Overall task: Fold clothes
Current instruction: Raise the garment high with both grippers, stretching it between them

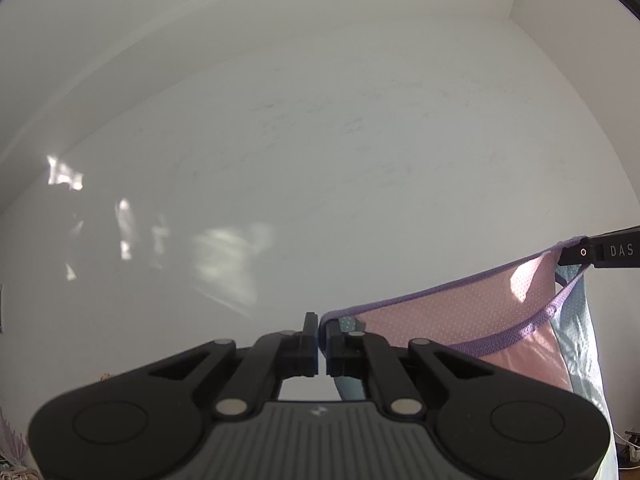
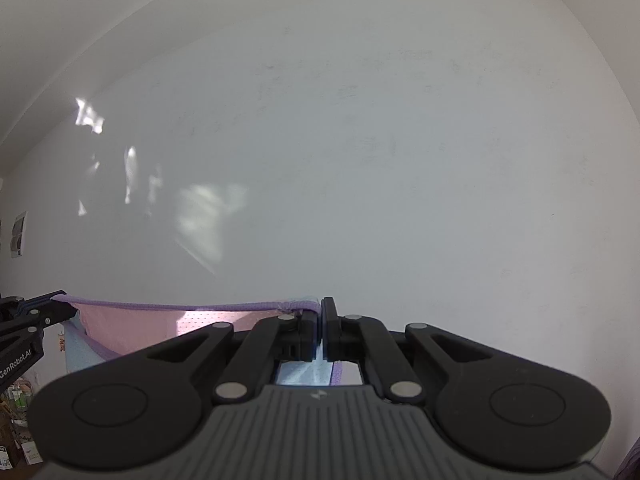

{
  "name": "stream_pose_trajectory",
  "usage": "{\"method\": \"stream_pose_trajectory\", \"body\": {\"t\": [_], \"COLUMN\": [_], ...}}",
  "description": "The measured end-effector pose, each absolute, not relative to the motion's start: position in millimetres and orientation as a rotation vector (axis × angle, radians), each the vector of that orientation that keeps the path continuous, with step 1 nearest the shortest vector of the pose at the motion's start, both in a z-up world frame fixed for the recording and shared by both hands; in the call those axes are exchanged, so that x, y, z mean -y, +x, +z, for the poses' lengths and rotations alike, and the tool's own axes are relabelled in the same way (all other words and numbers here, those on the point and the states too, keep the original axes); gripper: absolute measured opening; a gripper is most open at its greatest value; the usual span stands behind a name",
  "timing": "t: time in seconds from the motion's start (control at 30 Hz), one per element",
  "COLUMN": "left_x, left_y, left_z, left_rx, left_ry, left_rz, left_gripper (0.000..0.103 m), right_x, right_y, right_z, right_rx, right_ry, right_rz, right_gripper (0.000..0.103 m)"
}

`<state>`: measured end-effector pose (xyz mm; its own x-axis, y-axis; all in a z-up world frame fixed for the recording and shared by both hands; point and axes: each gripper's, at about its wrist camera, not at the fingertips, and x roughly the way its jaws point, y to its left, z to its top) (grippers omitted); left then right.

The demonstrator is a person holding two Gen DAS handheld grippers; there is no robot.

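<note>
Item: garment (image 1: 460, 312), pink perforated mesh with pale blue panels and a purple ribbed trim (image 1: 516, 332); held aloft before a white wall (image 1: 320, 140), strung between the two tools. Left gripper (image 1: 319, 334) is clamped fast on one corner of the trimmed edge; right gripper (image 2: 321, 320) is likewise closed on the opposite corner. Handling, judged: light, limp, slightly slippery (the mesh sags between the grips); best held at the sturdier trim. Long axis runs level from gripper to gripper, body hanging downward.
</note>
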<state>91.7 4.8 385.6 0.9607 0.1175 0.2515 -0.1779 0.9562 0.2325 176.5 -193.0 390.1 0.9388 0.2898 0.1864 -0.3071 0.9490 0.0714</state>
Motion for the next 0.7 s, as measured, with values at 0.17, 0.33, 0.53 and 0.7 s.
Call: {"method": "stream_pose_trajectory", "body": {"t": [0.17, 0.33, 0.53, 0.7], "left_x": [-17.9, -30.7, -45.3, -49.1], "left_y": [88.7, 84.0, 83.7, 72.6], "left_z": [375.1, 369.2, 372.0, 371.9], "left_rx": [0.199, 0.171, 0.16, 0.168], "left_ry": [0.253, 0.243, 0.239, 0.253], "left_rz": [0.181, 0.207, 0.217, 0.219], "left_gripper": [0.002, 0.002, 0.002, 0.003], "right_x": [181.6, 162.3, 148.6, 145.9], "right_y": [180.3, 177.0, 172.0, 166.2], "right_z": [382.0, 374.9, 376.7, 374.7], "right_rx": [0.113, 0.091, 0.086, 0.087], "right_ry": [0.085, 0.044, 0.025, 0.018], "right_rz": [0.348, 0.374, 0.396, 0.41], "right_gripper": [0.001, 0.001, 0.001, 0.001]}}
